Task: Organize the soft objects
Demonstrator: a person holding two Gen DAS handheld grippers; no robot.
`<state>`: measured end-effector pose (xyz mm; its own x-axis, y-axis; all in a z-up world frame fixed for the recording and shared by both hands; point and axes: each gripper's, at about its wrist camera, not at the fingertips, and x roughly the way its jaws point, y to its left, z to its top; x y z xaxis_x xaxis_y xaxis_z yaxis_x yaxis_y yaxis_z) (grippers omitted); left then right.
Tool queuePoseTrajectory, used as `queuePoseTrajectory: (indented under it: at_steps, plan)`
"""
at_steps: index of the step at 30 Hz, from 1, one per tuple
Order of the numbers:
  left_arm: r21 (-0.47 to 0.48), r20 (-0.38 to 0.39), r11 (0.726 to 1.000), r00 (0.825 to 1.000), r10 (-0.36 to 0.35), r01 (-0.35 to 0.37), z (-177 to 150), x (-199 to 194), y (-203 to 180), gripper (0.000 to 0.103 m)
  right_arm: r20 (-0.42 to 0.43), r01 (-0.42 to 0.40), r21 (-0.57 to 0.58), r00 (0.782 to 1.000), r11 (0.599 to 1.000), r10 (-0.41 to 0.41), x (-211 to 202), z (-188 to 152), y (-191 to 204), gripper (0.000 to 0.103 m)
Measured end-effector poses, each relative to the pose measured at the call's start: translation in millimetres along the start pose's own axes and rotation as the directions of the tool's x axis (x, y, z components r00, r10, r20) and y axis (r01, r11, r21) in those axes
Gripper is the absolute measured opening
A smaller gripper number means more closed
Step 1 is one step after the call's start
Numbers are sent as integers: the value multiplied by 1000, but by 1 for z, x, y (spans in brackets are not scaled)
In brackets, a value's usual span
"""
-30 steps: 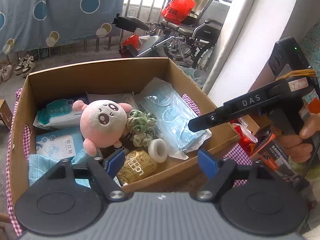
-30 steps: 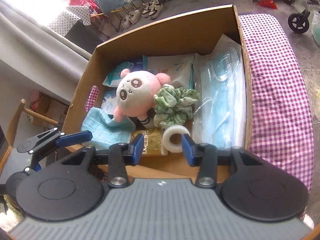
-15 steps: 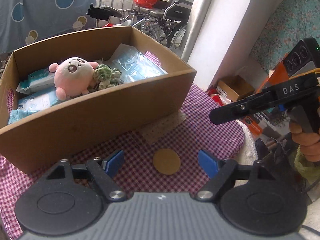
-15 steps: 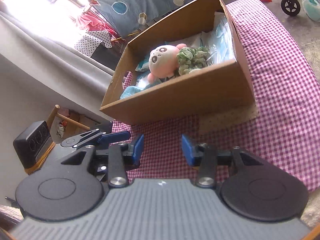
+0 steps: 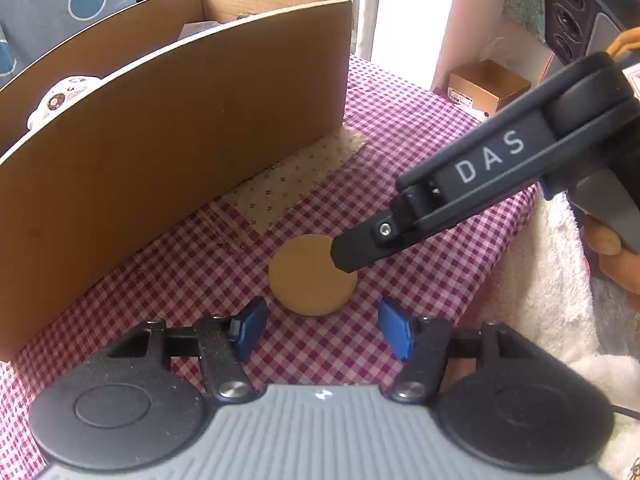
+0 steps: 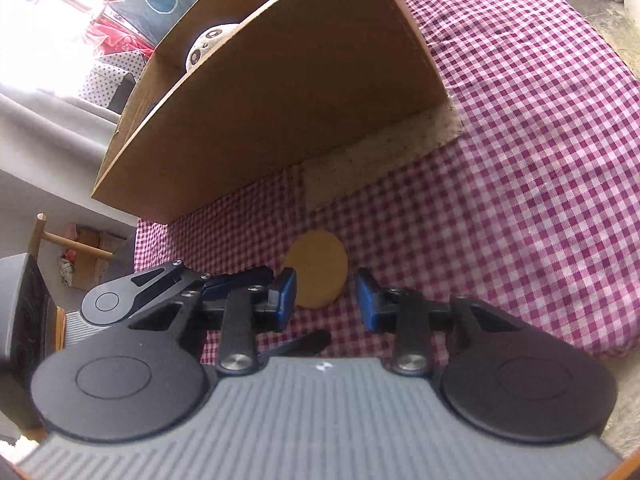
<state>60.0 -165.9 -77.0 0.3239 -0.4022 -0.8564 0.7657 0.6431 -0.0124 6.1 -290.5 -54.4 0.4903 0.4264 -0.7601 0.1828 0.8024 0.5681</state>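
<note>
A round tan sponge pad (image 5: pixel 308 284) lies flat on the purple checked tablecloth (image 5: pixel 400 128), in front of the cardboard box (image 5: pixel 172 132). My left gripper (image 5: pixel 322 332) is open and empty, low over the cloth, just short of the pad. My right gripper (image 6: pixel 325 294) is open and empty too, with its pads to either side of the pad's near edge (image 6: pixel 316 276); its finger tip reaches over the pad in the left wrist view (image 5: pixel 352 254). A plush toy's head (image 6: pixel 208 42) peeks over the box wall.
A beige dotted cloth patch (image 5: pixel 288 188) lies under the box's near corner. A white fluffy towel (image 5: pixel 548 280) lies off the table's right edge. A small brown carton (image 5: pixel 486 84) stands on the floor beyond.
Both grippers have dropped from above the box down to the tablecloth in front of it and closed in on the round pad. The box contents have gone out of sight behind its wall.
</note>
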Motion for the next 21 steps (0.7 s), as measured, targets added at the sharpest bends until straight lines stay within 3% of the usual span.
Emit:
queuePoseTrajectory:
  at_steps: [12, 21]
  plan:
    - [11, 17, 999, 999, 43, -43, 4, 6, -8, 46, -9, -27, 20, 1000, 999, 27, 18, 3, 5, 29]
    - [-10, 20, 999, 999, 38, -38, 3, 6, -3, 44, -4, -122, 93, 992, 988, 123, 15, 7, -11, 29]
